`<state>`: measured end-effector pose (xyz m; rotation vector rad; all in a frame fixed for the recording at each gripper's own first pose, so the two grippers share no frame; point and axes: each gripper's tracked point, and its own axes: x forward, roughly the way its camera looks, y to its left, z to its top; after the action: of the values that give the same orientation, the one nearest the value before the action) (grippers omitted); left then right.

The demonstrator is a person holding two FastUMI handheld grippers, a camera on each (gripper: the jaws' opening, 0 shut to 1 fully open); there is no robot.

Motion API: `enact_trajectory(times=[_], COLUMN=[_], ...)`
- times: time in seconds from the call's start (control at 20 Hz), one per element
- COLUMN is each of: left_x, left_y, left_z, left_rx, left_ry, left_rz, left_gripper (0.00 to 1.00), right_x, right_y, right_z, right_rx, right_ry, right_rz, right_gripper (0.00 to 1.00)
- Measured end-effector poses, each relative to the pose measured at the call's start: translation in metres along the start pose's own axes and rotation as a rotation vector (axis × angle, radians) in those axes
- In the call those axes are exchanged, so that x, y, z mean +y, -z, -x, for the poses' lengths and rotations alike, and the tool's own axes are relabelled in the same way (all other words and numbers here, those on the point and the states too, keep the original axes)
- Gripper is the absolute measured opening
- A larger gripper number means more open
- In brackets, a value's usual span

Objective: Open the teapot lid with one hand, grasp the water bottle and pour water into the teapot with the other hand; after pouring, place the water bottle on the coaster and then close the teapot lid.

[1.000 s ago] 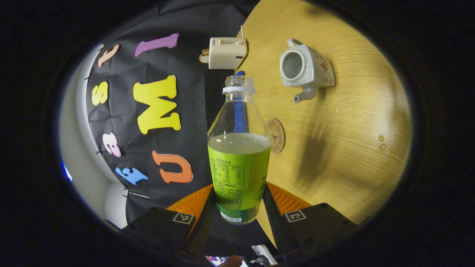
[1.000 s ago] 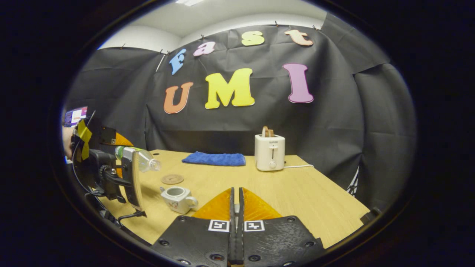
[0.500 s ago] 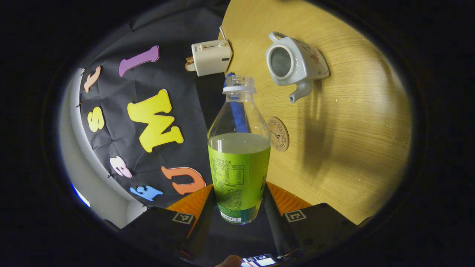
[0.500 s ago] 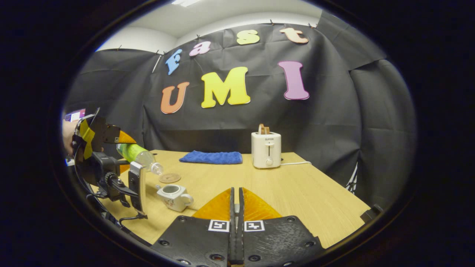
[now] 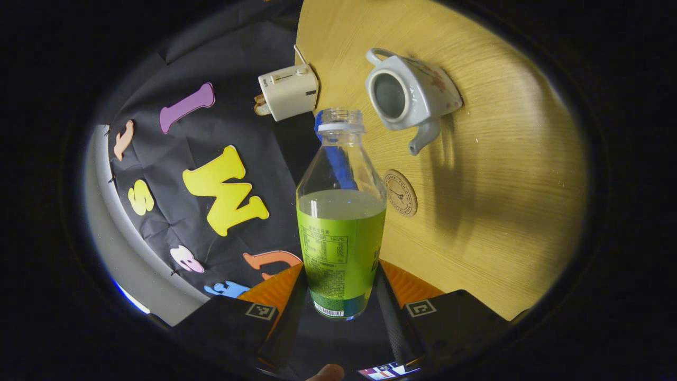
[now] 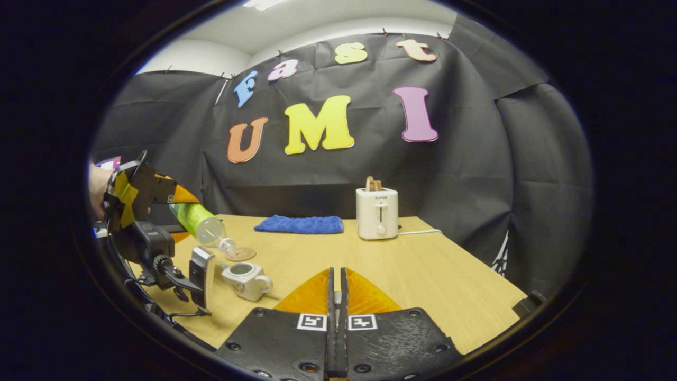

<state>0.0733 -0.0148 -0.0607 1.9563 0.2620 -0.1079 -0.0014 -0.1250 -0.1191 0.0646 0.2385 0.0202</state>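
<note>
My left gripper [image 5: 341,271] is shut on a clear water bottle [image 5: 341,227] with a green label and no cap. The bottle is tilted mouth-down toward the white teapot [image 5: 407,92], whose top is open with no lid on it. The round cork coaster [image 5: 400,185] lies on the table just beyond the bottle. In the right gripper view the bottle [image 6: 203,225] slants down over the teapot [image 6: 246,278], with the coaster [image 6: 240,254] behind it. My right gripper [image 6: 337,275] is shut above the table, and a pale sliver, apparently the lid's knob, is pinched between its fingers.
A white toaster [image 6: 376,213] with bread in it stands at the back of the wooden table [image 6: 423,275], its cord running right. A folded blue cloth [image 6: 300,224] lies left of the toaster. A hand [image 6: 98,185] holds the left gripper at the far left.
The left gripper has tipped the bottle further, and its mouth has come down closer to the teapot's opening. The right gripper has stayed shut and nearly still.
</note>
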Motion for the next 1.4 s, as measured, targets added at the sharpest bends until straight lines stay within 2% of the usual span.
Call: enact_trajectory(times=[0.25, 0.75, 1.4], left_x=[0.011, 0.024, 0.032], left_y=[-0.002, -0.006, -0.011], left_z=[-0.002, 0.000, 0.002], left_rx=[0.008, 0.024, 0.042], left_ry=[-0.052, -0.102, -0.115], left_rz=[-0.070, -0.175, -0.262], left_gripper=[0.74, 0.74, 0.74], right_x=[-0.002, -0.005, -0.012], right_y=[0.003, 0.004, 0.005], right_z=[0.000, 0.002, 0.005], right_rx=[0.002, 0.001, -0.004], right_ry=[0.002, 0.001, 0.007], right_rz=[-0.009, -0.017, -0.028], right_gripper=[0.00, 0.00, 0.00])
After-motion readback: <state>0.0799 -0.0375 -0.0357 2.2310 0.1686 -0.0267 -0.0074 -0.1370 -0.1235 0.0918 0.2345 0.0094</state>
